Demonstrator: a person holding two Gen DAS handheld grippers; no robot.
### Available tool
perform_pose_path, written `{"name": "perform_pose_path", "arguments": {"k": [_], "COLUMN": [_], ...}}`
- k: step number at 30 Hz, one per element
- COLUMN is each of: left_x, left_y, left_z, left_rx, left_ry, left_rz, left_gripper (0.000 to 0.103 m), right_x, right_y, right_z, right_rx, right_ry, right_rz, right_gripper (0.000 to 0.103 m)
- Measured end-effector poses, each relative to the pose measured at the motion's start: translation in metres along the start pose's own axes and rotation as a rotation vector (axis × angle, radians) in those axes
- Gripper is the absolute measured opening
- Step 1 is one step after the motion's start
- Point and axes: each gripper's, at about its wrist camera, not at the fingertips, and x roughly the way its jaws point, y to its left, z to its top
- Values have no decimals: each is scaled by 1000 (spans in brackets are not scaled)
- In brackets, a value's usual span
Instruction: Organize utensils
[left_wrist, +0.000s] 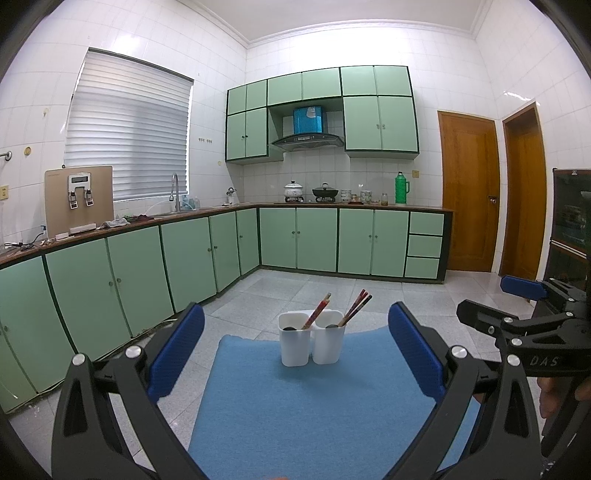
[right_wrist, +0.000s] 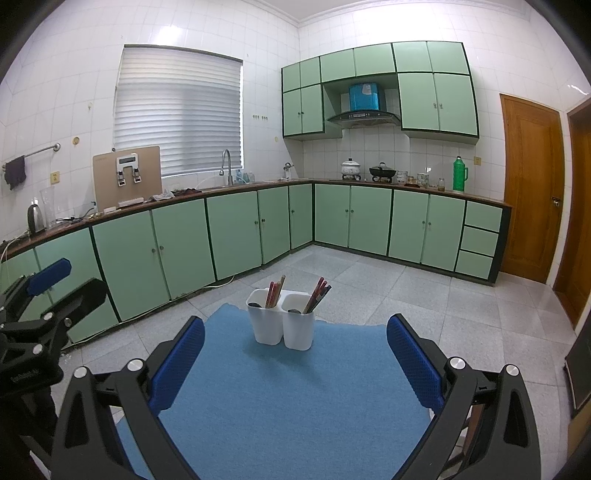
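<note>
Two white utensil cups stand side by side on a blue mat (left_wrist: 295, 398) (right_wrist: 295, 387). The left cup (left_wrist: 294, 345) (right_wrist: 266, 319) holds red chopsticks (left_wrist: 317, 311) and a dark spoon end. The right cup (left_wrist: 328, 341) (right_wrist: 298, 326) holds several chopsticks (left_wrist: 356, 307) (right_wrist: 318, 294) and a dark spoon end. My left gripper (left_wrist: 295, 345) is open and empty, well short of the cups. My right gripper (right_wrist: 295, 354) is open and empty, also short of them. The right gripper also shows in the left wrist view (left_wrist: 495, 306), and the left gripper shows in the right wrist view (right_wrist: 68, 284).
Green cabinets (left_wrist: 147, 266) and a counter with sink, pots and a green thermos (left_wrist: 402, 189) run along the walls. Grey tiled floor (left_wrist: 332, 291) lies beyond the mat. Wooden doors (left_wrist: 469, 192) are at the right.
</note>
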Motion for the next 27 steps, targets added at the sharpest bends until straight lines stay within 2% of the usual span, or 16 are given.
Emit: {"name": "perform_pose_path", "arguments": {"k": [27], "left_x": [5], "left_y": [2], "left_z": [0], "left_rx": [-15], "left_ry": [12], "left_rz": [-9], "left_gripper": [97], "right_x": [2], "right_y": [-3], "right_z": [0], "right_rx": [-3], "right_ry": [7], "right_rz": [-3], "right_gripper": [97]}}
